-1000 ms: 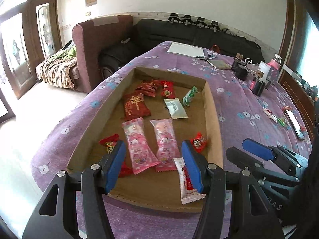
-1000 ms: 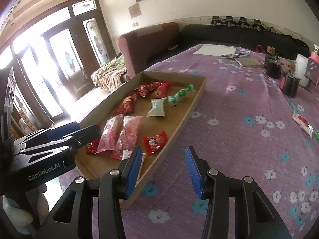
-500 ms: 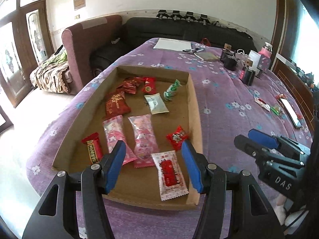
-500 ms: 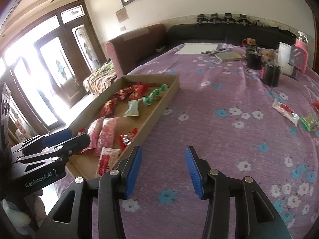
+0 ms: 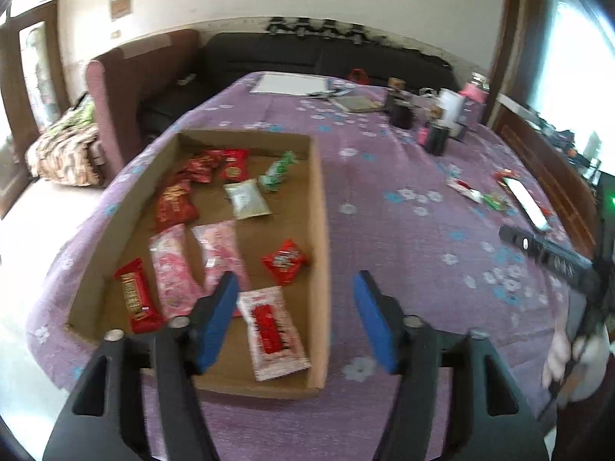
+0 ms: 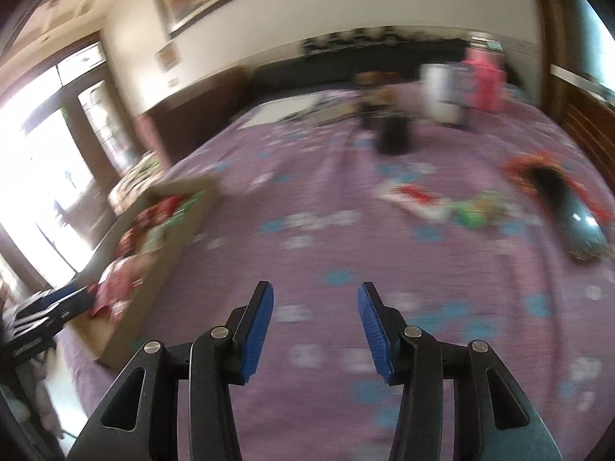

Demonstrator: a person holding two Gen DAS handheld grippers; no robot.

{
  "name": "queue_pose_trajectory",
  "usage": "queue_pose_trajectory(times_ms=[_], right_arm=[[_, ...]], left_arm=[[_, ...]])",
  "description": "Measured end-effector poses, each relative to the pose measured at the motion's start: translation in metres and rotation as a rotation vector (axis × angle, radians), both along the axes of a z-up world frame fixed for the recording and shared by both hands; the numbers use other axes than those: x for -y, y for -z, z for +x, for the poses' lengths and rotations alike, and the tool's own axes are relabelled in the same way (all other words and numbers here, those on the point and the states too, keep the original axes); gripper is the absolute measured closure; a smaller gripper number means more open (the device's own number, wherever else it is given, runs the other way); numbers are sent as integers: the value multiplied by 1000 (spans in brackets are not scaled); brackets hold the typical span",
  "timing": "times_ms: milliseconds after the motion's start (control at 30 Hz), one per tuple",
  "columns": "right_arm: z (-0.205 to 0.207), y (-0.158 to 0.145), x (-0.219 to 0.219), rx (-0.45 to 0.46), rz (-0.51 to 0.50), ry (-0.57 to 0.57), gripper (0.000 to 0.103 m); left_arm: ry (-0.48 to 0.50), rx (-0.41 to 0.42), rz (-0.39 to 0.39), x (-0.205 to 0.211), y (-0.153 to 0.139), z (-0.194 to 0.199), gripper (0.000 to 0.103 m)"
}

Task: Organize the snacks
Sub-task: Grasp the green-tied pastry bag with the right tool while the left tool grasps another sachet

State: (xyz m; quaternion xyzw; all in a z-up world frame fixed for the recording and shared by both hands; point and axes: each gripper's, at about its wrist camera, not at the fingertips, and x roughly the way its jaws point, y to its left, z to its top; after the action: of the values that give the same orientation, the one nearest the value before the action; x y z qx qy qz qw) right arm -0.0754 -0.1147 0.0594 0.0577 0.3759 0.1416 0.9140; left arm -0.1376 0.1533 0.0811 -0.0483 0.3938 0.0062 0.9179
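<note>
A purple flowered tablecloth (image 5: 403, 261) covers the table, with the cardboard tray (image 5: 321, 230) of snacks at its left. Both my grippers, left (image 5: 294, 319) and right (image 6: 315, 330), are open and empty. I judge I'm reaching for the loose snacks (image 6: 446, 203) far right, blurred but seemingly a white-red packet and a green one, and next I must lower over one and close.

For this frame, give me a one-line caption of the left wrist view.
Open left claw hovers over a cardboard tray of snacks on a purple floral tablecloth.
</note>
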Motion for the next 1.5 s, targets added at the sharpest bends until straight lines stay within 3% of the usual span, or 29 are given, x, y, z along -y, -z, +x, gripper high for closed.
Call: queue_pose_trajectory(times_ms=[33,200,367,500,800,933,1067,1233,1300,1367,1433,1500], right_arm=[[2,-1,16,-3,5,37,55],[16,-6,91,-21,76,198,53],[41,-8,121,-34,143,249,53],[72,-3,116,-51,114,249,53],[160,16,49,-116,7,117,53],[189,33,35,-186,-21,107,55],[176,42,20,-244,-4,57,68],[127,45,-6,-360,204,-138,69],[105,36,-6,-352,264,-193,70],[93,14,18,-241,257,-115,66],[91,-1,49,-149,198,33,50],[95,-4,80,-131,185,162,48]], left_arm=[[20,3,1,5,0,-1,23],[138,9,-18,33,0,-2,23],[165,-23,-49,41,2,2,23],[157,-19,-55,39,0,1,23],[165,-14,-59,39,-5,-4,23],[146,-9,-69,30,-7,-7,23],[125,-9,-105,21,-5,-4,23],[161,-25,-151,27,-1,0,23],[175,-27,-152,30,-1,-1,23],[186,-17,-156,30,-3,-4,23],[190,-13,-164,31,-3,-5,23],[196,-18,-171,34,-1,-5,23]])
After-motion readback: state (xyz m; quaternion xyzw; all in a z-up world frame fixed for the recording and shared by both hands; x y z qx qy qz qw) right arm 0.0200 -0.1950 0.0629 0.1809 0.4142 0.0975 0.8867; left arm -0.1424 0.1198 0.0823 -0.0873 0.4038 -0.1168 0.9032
